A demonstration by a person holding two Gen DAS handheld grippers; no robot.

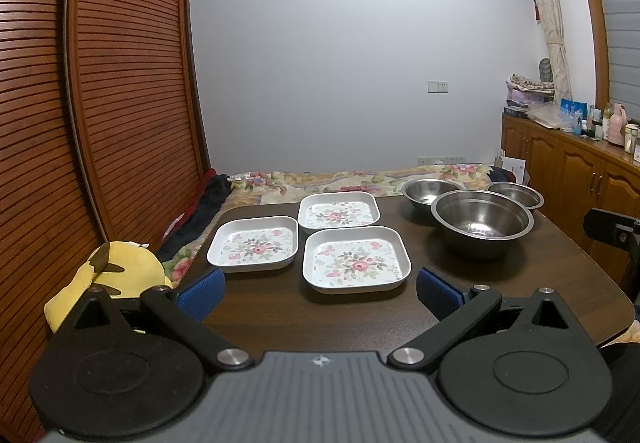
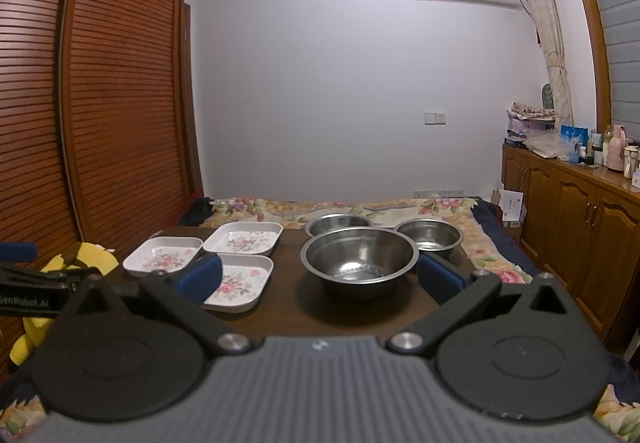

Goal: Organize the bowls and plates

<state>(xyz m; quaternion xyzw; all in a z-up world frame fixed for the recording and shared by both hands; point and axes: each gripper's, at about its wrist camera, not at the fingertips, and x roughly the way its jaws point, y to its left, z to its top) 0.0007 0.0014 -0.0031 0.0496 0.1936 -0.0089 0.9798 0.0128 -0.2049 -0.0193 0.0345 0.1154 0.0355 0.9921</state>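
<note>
Three square white plates with a flower print lie on the left half of the dark wooden table [image 1: 360, 323]: a near one [image 1: 356, 259], a left one [image 1: 253, 243] and a far one [image 1: 339, 212]. Three steel bowls stand on the right half: a large one [image 2: 359, 261], a far one [image 2: 338, 224] and a small right one [image 2: 430, 237]. My left gripper [image 1: 318, 293] hovers open just before the near plate, holding nothing. In the right wrist view my right gripper [image 2: 320, 277] is open in front of the large bowl, its fingers apart from it.
A bed with a floral cover [image 1: 340, 179] lies behind the table. A slatted wooden wardrobe [image 1: 120, 83] fills the left side, with a yellow plush toy [image 1: 116, 275] beside the table's left edge. Wooden cabinets [image 2: 580, 223] with bottles on top run along the right wall.
</note>
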